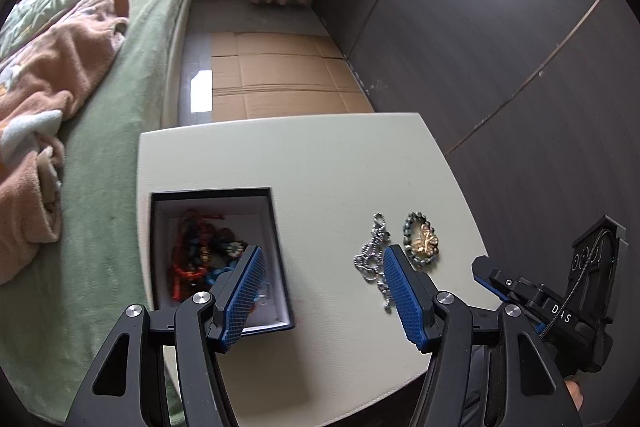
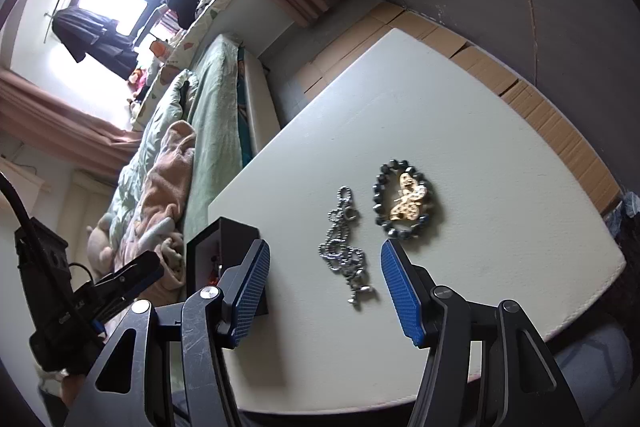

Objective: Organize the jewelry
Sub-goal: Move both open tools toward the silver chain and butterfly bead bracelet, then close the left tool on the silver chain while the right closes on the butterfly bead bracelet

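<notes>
From the left wrist camera, the left gripper (image 1: 322, 263) hangs over a white table (image 1: 320, 167) with its blue-padded jaws spread well apart and nothing between them. Taking the black box (image 1: 276, 227) as the landmark, it sits open near the table's left edge, and a tangle of red, orange and blue jewelry (image 1: 200, 255) lies inside it on the white lining. To the right of the box, well apart from it, a silver chain (image 1: 374, 259) lies loose on the table, and just beyond that chain, farther from the box, rests a dark bead bracelet (image 1: 420, 239) with a gold butterfly charm (image 1: 426, 242) on top of it. The right gripper (image 1: 520, 291) shows at the far right edge, farthest from the box. From the right wrist camera, the right gripper (image 2: 324, 263) also stands with its jaws wide and empty, above the table (image 2: 440, 107). The box (image 2: 224, 239) appears at the left, partly hidden behind the left finger. Right of the box lies the chain (image 2: 345, 247), between the two fingers in view but untouched, and the bracelet (image 2: 404, 199) with its charm (image 2: 408, 201) lies just past the chain. The left gripper (image 2: 132, 275) shows at the left edge.
</notes>
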Demonstrator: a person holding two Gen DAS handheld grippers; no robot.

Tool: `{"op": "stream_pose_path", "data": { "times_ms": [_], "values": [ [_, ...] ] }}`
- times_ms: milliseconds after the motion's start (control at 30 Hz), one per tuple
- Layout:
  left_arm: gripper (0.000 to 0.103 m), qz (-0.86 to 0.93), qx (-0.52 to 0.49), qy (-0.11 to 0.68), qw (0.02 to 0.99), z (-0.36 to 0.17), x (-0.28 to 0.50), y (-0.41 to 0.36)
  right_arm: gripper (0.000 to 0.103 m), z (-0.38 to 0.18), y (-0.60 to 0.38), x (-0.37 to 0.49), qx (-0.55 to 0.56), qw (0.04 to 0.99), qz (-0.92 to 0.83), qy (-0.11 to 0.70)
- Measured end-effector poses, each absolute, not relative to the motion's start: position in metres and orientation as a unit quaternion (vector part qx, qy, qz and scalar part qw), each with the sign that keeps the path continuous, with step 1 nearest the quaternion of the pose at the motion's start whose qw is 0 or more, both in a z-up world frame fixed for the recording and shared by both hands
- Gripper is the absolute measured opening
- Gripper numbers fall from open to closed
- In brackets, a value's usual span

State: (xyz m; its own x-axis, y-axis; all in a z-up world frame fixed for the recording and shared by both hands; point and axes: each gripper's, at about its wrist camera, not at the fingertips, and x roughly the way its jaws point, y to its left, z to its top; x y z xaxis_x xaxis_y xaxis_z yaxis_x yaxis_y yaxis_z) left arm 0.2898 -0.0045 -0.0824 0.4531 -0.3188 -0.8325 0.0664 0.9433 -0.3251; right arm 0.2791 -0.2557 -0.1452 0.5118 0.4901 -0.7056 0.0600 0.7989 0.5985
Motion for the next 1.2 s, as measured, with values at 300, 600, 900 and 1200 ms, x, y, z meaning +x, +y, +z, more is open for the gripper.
{"op": "stream_pose_path", "data": {
  "times_ms": [300,600,900,1200],
  "values": [
    [0.063,-0.129,-0.085,0.533,0.832,-0.105,0.306,-0.058,0.059,-0.162,-0.290,0.275,0.294,0.824,0.107,0.472],
    [0.063,-0.128,-0.045,0.560,0.817,-0.144,0.334,-0.101,0.059,-0.185,-0.315,0.282,0.312,0.817,0.094,0.475],
    [0.051,-0.119,-0.024,0.583,0.804,-0.178,0.345,-0.111,0.059,-0.195,-0.327,0.283,0.318,0.815,0.087,0.477],
    [0.012,-0.121,0.026,0.577,0.807,-0.187,0.340,-0.118,0.059,-0.201,-0.324,0.286,0.325,0.807,0.086,0.485]
  ]
}}
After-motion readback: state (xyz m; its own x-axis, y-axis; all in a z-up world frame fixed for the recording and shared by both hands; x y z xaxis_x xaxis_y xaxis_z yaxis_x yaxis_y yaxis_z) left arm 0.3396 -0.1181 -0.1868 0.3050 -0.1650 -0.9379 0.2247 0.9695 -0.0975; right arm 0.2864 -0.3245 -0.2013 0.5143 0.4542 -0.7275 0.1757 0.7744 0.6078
